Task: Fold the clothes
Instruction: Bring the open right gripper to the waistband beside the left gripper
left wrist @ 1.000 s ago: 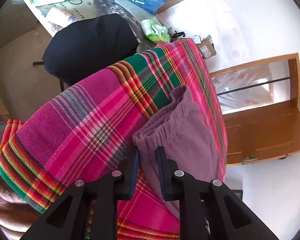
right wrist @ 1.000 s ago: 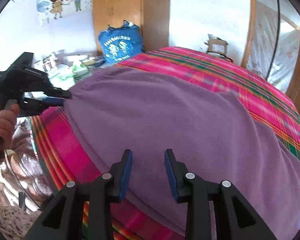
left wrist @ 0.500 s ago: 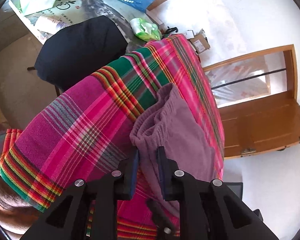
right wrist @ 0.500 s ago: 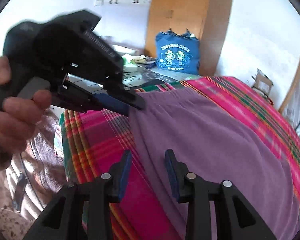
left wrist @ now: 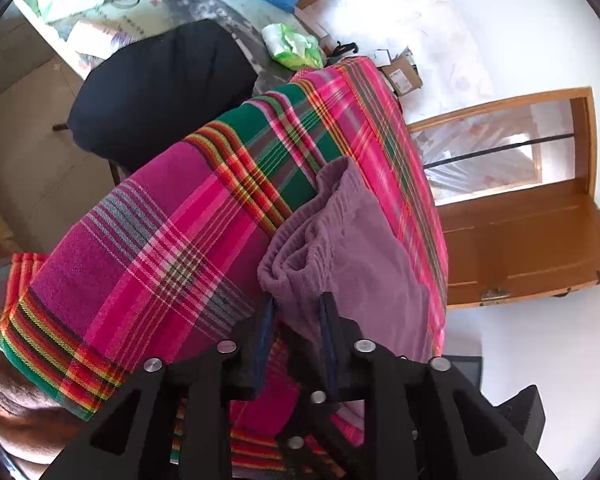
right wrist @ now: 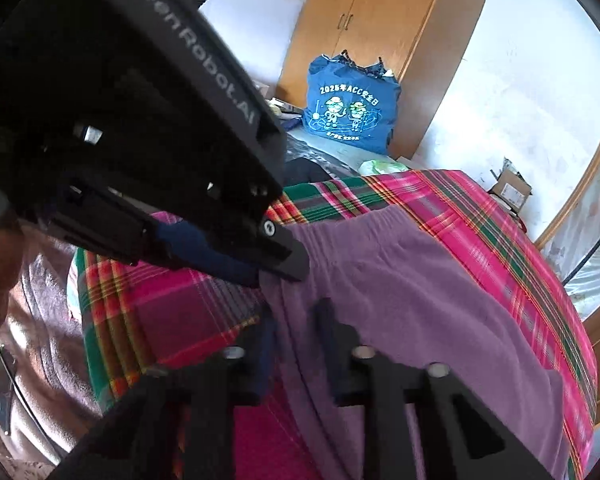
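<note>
A purple fleece garment (left wrist: 360,248) with an elastic waistband lies on a pink, green and orange plaid blanket (left wrist: 160,248). In the left wrist view my left gripper (left wrist: 296,310) is shut on the near corner of the waistband. The right wrist view shows the same garment (right wrist: 420,300) on the blanket (right wrist: 500,240). There the left gripper (right wrist: 278,266) fills the upper left and pinches that corner. Just below it, my right gripper (right wrist: 296,316) has its fingers drawn in on the garment's side edge, with purple cloth between them.
A black chair back (left wrist: 160,88) stands past the blanket, in front of a cluttered table with green packets (left wrist: 292,44). A blue bag (right wrist: 348,108) leans by a wooden wardrobe (right wrist: 380,40). A wooden door (left wrist: 520,248) is at the right, and a cardboard box (right wrist: 508,190) sits on the floor.
My right gripper swung left from the middle of the garment to just under the left gripper. Its fingers narrowed onto the cloth edge. The left gripper kept its hold on the corner.
</note>
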`<control>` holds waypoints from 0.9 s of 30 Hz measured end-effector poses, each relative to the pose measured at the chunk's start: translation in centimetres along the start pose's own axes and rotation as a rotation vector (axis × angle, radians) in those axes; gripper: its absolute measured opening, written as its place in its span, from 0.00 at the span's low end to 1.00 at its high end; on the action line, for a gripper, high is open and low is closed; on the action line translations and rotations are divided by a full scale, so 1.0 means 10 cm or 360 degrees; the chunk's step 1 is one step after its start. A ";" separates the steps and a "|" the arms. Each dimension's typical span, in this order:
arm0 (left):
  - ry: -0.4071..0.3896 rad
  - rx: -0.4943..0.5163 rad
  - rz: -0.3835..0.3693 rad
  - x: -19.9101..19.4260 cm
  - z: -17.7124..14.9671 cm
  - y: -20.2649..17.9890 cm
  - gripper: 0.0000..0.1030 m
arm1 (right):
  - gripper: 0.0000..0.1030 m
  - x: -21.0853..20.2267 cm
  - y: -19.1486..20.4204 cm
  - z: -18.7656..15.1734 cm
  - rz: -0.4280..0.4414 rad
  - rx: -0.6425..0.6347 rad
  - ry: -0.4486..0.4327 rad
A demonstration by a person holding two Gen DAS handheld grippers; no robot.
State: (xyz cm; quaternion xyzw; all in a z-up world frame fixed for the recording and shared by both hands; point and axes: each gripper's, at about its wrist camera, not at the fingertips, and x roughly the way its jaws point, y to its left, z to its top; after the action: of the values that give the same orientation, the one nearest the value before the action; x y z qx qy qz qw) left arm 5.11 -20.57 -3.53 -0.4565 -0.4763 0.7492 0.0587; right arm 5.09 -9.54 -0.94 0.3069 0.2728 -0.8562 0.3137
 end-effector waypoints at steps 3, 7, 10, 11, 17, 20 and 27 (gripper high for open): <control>0.0005 -0.0045 -0.0054 -0.01 0.05 0.06 0.29 | 0.10 -0.02 -0.06 0.01 0.0019 0.0058 -0.0031; 0.0011 -0.0023 -0.0111 -0.01 0.15 0.02 0.52 | 0.07 -0.04 -0.11 0.02 0.0032 0.0116 -0.0070; 0.0044 -0.0039 -0.0165 0.05 0.28 0.01 0.57 | 0.07 -0.10 -0.17 0.00 0.0054 0.0169 -0.0107; 0.0070 -0.0042 -0.0172 0.08 0.32 0.01 0.57 | 0.06 -0.11 -0.18 -0.01 0.0061 0.0183 -0.0117; 0.0237 -0.0069 -0.0240 0.34 0.53 -0.05 0.58 | 0.06 -0.16 -0.23 -0.02 0.0092 0.0225 -0.0153; 0.0313 -0.0109 -0.0254 0.50 0.62 -0.04 0.57 | 0.06 -0.18 -0.25 -0.03 0.0108 0.0247 -0.0171; 0.0388 -0.0070 -0.0279 0.72 0.83 -0.19 0.56 | 0.06 -0.27 -0.26 -0.05 0.0140 0.0281 -0.0204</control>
State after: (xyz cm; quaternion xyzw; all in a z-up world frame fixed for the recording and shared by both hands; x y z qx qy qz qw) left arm -5.82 -21.27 -5.55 -0.5018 -0.5200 0.6697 0.1714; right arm 5.08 -6.47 1.28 0.2896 0.1621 -0.8802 0.3394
